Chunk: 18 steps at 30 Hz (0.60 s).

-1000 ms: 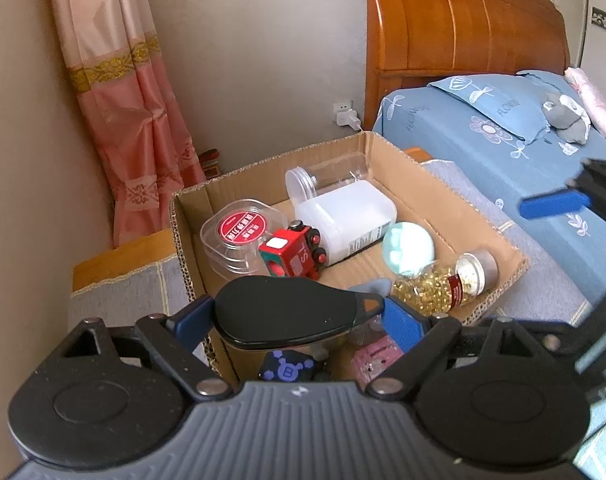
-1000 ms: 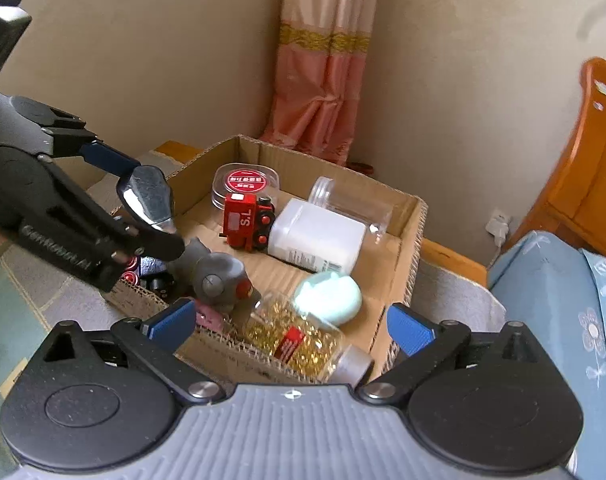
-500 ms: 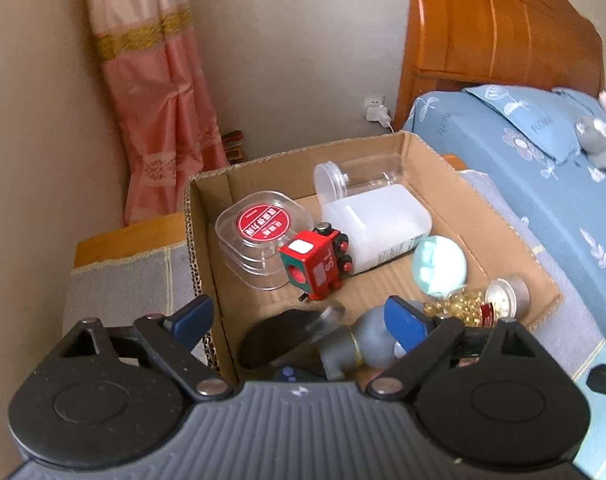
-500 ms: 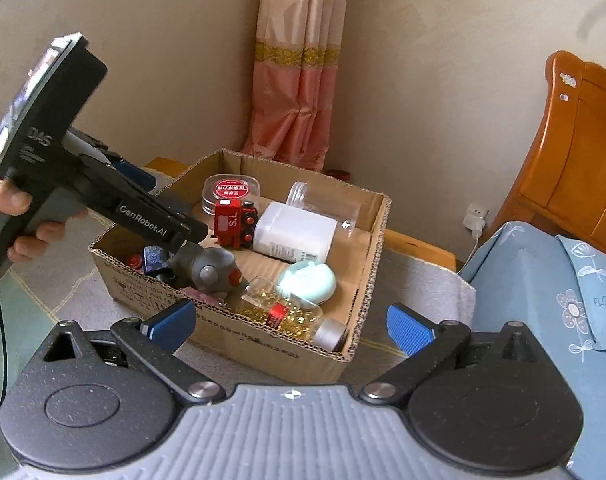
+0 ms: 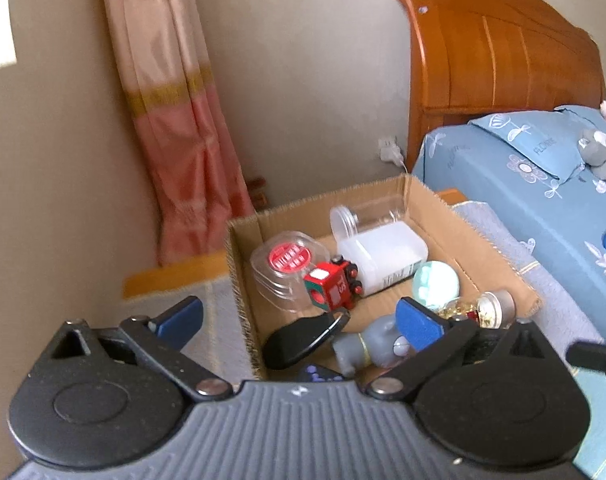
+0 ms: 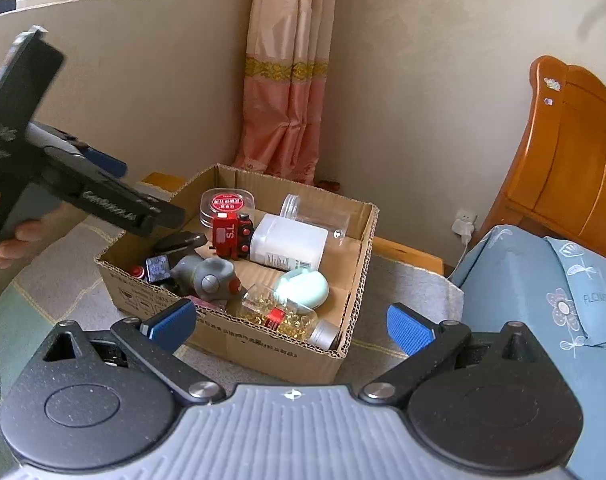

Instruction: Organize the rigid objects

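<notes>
An open cardboard box (image 5: 239, 264) (image 6: 263, 344) holds a red toy train (image 5: 333, 288) (image 6: 231, 236), a white bottle (image 5: 383, 256), a mint egg-shaped case (image 6: 303, 288), a jar of gold beads (image 6: 279, 312), a grey toy figure (image 5: 375, 344) (image 6: 207, 276) and a flat black oval piece (image 5: 299, 340) (image 6: 181, 242). My left gripper (image 5: 299, 318) (image 6: 143, 192) hovers over the box's near left corner, jaws opening wide, nothing between them. My right gripper (image 6: 289, 322) stands open in front of the box, empty.
A clear tub with a red lid (image 5: 283, 264) and a clear jar (image 5: 367, 212) lie at the box's back. A bed with a blue cover (image 6: 543, 300) and wooden headboard (image 5: 495, 60) is right of the box. A pink curtain (image 6: 287, 112) hangs behind. A hand (image 6: 11, 240) holds the left gripper.
The left gripper let go of the black oval piece, which now lies in the box, then drew back and up with wider jaws. The right gripper backed away from the box.
</notes>
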Motion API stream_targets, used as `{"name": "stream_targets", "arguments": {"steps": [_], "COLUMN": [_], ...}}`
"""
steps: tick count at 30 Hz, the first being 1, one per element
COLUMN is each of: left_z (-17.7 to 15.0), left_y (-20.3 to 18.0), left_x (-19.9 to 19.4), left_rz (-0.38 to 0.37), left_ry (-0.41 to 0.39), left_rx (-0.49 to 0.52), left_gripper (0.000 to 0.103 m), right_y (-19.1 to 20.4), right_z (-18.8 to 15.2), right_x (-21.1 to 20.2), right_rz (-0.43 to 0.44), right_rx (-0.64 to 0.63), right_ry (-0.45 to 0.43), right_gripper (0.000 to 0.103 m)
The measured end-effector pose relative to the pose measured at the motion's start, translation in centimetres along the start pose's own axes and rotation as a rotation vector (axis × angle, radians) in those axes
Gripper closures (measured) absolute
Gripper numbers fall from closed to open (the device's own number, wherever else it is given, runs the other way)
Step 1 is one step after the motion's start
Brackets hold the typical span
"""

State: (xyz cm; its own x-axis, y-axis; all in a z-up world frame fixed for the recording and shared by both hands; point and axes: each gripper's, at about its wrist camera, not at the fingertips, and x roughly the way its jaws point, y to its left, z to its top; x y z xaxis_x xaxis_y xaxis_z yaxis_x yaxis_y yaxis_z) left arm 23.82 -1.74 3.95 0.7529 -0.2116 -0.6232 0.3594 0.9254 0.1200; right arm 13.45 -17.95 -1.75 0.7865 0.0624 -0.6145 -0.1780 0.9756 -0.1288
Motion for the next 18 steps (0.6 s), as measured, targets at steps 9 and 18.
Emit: {"name": "stream_targets", "arguments": {"steps": [9, 18], "left_z": [-5.1, -9.9], "left_y": [-1.0, -1.6], "left_x": [-3.0, -5.8], "left_rz": [0.04, 0.12], "left_ry": [0.039, 0.097], "left_rx": [-0.071, -0.273], "left_gripper": [0.001, 0.001], "right_y": [1.8, 3.4], "right_z": [-1.3, -4.7], "right_x": [-0.1, 0.0], "right_rz": [-0.008, -0.064], "right_rx": [0.09, 0.276], "right_ry": [0.024, 0.118], "right_gripper": [0.0, 0.0]}}
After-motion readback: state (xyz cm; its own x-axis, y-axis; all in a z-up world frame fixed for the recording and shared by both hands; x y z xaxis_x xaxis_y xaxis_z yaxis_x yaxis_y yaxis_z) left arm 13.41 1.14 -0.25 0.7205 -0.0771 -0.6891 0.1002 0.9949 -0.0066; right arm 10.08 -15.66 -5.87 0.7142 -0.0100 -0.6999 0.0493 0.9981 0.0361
